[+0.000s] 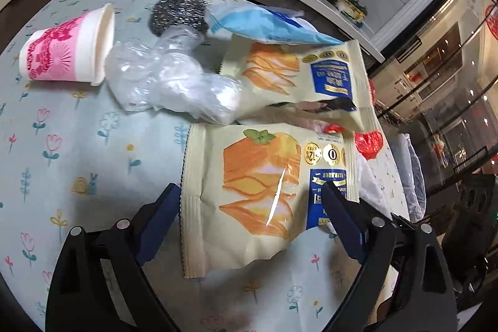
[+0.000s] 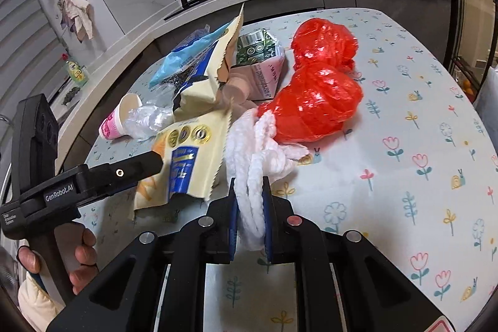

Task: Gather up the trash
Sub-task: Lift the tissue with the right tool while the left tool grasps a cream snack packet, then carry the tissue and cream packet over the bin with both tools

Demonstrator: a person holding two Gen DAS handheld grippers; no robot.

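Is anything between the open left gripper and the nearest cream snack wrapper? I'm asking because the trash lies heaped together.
Nothing visible. The left gripper is open, one finger either side of the cream snack wrapper, which lies flat on the tablecloth. Nothing covers that wrapper; the second wrapper lies behind it.

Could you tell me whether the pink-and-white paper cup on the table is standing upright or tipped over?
Tipped over. The paper cup lies on its side on the table, its open rim facing the crumpled clear plastic.
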